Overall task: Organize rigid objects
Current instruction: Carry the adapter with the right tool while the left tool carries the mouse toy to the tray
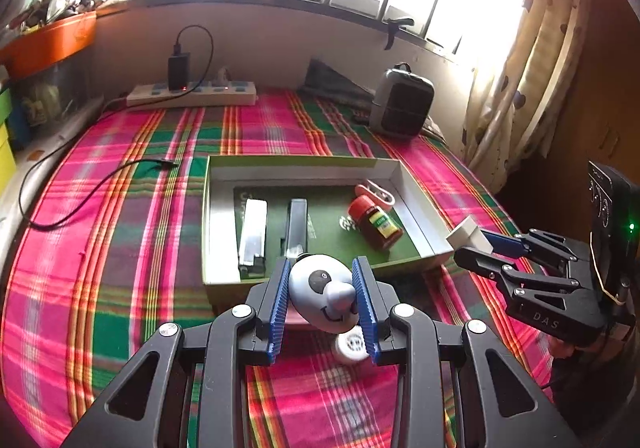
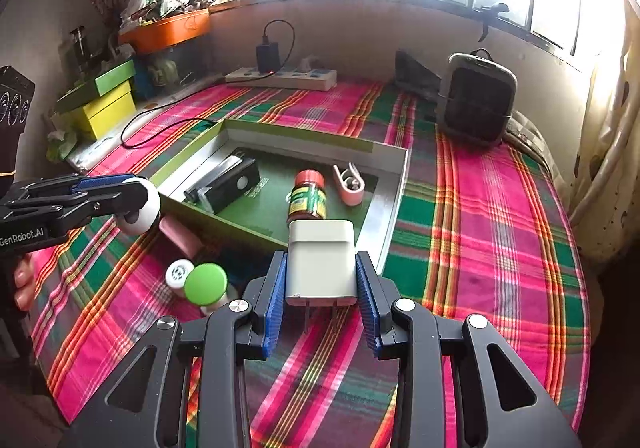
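left gripper (image 1: 324,302) is clamped on a white panda-face toy (image 1: 322,294), blue pads pressing both its sides, held just over the near wall of the green tray (image 1: 224,284). right gripper (image 2: 322,298) is clamped on a white plug adapter (image 2: 322,262), prongs pointing back toward the cam, held w/ its front end over the tray's near-right corner (image 2: 384,252).

inside the tray, left wrist view: a silver bar (image 1: 253,234) and a dark bar (image 1: 297,226) lie side by side at the left, lengthwise; a red-lid jar w/ yellow-green label (image 1: 376,226) lies on its side toward the right; a pink-white clip (image 1: 375,194) sits past it near the far-right corner. between the dark bar and the jar there's a bare green strip of tray floor, and more bare floor along the near-right wall. tray walls are low, white inside.

outside the tray on the plaid cloth (image 2: 500,208), right wrist view: a pink block (image 2: 180,236) touching the near wall, a small white round thing (image 2: 179,274) and a green-capped thing (image 2: 206,284) just beside each other, near the tray's near-left corner. cloth to the right of the tray is bare up to the curtain edge.

further out: a black cable (image 1: 80,204) loops left of the tray, a power strip (image 1: 192,93) w/ a black charger against the back wall, a dark heater (image 1: 402,104) at the far right.
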Tool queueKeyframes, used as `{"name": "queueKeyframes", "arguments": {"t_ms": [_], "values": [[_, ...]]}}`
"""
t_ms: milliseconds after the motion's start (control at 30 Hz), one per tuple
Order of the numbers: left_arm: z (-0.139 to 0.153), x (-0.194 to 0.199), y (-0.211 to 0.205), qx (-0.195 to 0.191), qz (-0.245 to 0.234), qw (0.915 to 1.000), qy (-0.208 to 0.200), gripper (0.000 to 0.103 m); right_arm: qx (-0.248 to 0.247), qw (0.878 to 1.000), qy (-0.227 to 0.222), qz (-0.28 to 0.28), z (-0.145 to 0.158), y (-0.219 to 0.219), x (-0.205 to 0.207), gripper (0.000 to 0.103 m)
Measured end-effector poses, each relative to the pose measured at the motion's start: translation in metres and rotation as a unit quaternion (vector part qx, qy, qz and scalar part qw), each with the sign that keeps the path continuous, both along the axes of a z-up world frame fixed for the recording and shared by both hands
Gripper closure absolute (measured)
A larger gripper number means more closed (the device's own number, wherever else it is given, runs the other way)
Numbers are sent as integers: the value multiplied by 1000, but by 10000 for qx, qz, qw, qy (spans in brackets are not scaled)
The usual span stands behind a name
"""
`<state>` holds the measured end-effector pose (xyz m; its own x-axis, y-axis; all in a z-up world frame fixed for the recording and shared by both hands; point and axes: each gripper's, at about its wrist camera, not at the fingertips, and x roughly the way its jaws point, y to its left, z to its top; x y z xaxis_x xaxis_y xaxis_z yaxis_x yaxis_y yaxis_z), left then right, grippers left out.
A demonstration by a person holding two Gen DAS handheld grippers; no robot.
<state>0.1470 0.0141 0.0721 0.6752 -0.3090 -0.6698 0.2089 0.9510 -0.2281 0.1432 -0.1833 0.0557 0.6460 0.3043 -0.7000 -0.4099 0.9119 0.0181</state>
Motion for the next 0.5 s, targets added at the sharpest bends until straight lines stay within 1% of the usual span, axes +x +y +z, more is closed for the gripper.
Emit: {"name": "queueKeyframes", "arguments": {"t_ms": [267,367,500], "values": [[1,26,-9,-13,-126,9999,29,72,33,9998,100,-185,-1,-2,26,68],[-1,36,-15,-20,-195,9998,90,72,-66,9996,103,-237,-2,1,35,68],[-6,47,-25,3,-285,9994,184,72,-58,9994,172,-281,-5,2,47,68]]}}
